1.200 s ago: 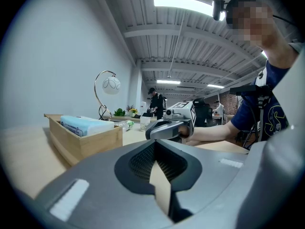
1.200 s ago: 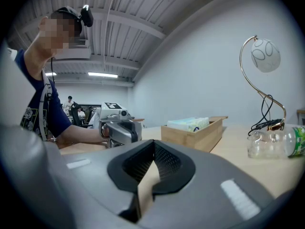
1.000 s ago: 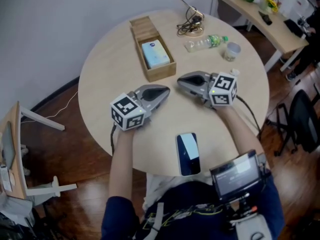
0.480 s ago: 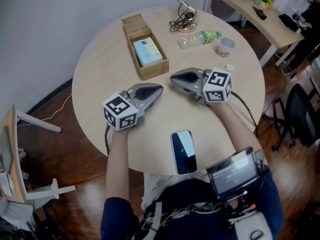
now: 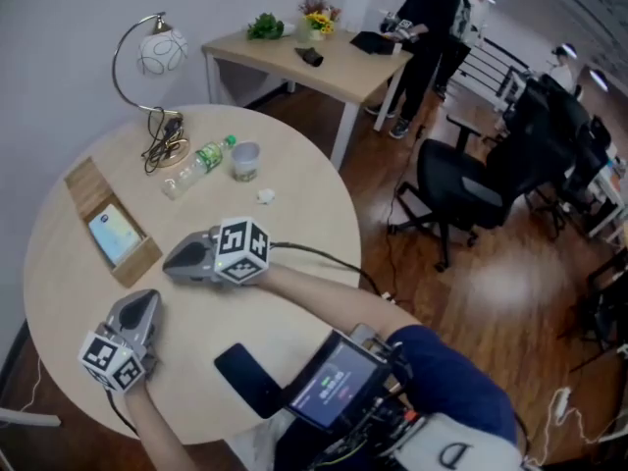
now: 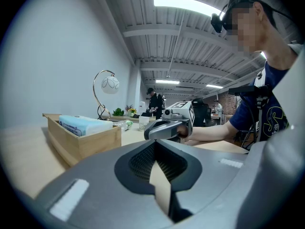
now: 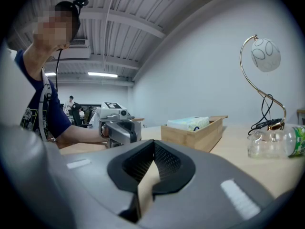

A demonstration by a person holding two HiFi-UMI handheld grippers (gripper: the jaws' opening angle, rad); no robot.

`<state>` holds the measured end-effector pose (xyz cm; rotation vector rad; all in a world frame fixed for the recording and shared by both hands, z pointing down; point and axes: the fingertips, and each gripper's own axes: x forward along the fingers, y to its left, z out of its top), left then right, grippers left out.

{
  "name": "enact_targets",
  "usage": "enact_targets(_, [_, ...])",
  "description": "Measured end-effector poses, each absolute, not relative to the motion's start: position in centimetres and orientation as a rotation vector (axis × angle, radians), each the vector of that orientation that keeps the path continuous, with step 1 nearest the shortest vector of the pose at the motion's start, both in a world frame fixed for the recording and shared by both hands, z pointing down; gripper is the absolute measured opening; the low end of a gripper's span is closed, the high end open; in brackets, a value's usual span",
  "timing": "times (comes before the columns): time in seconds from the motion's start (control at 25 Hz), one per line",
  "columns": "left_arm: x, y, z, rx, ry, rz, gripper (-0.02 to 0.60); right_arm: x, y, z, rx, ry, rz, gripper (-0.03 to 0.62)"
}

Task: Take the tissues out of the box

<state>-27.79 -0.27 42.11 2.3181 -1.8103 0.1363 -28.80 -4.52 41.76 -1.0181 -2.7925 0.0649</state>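
Right, nearest you a dark phone (image 5: 245, 379) lies flat, close to the near edge of the round table (image 5: 64, 292). Your left gripper (image 5: 143, 305) sits low over the tabletop towards the left rim, its jaws pressed together with nothing between them. Just beyond it, further in from the edge, your right gripper (image 5: 173, 260) also has its jaws closed and empty, and its tip is near the closest corner of the wooden box (image 5: 83, 183). Bare tabletop lies between the two grippers and along the box's left side. The pack of tissues (image 5: 115, 234) lies inside the box, its top exposed and neither gripper touching it. Past the box, a plastic bottle (image 5: 199, 165) on its side, a cup (image 5: 245, 161) and a lamp (image 5: 160, 52) with its cables crowd the far rim. To your right the table ends over wooden floor (image 5: 471, 292), with an office chair (image 5: 456, 180) well apart.
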Motion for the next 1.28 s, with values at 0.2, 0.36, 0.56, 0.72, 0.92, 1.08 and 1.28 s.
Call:
enact_targets(0.2, [-27.73, -1.35, 42.15, 2.360, -1.793, 0.129, 0.005, -28.55, -5.45, 41.89, -0.980, -2.801, 0.042, 0.007])
enact_targets(0.36, [-27.82, -1.56, 42.14, 2.363, -1.793, 0.126, 0.005, -28.62, -5.66, 41.88, -0.975, -2.801, 0.038, 0.007])
enact_targets(0.56, [-27.83, -1.51, 42.24, 2.358, -1.794, 0.124, 0.005, -28.61, -5.60, 41.97, -0.980, -2.797, 0.042, 0.007])
enact_targets(0.72, [-27.78, -1.47, 42.13, 2.360, -1.795, 0.124, 0.005, -28.54, -5.56, 41.90, -0.980, -2.799, 0.039, 0.007])
enact_targets(0.92, [-27.77, -1.53, 42.06, 2.361, -1.796, 0.125, 0.005, -28.52, -5.56, 41.89, -0.979, -2.796, 0.040, 0.007])
enact_targets(1.08, [-27.76, -1.66, 42.05, 2.363, -1.792, 0.123, 0.005, -28.56, -5.73, 41.87, -0.974, -2.799, 0.036, 0.007])
enact_targets(1.28, [-27.81, -1.55, 42.10, 2.361, -1.793, 0.124, 0.005, -28.64, -5.67, 41.95, -0.974, -2.797, 0.038, 0.007])
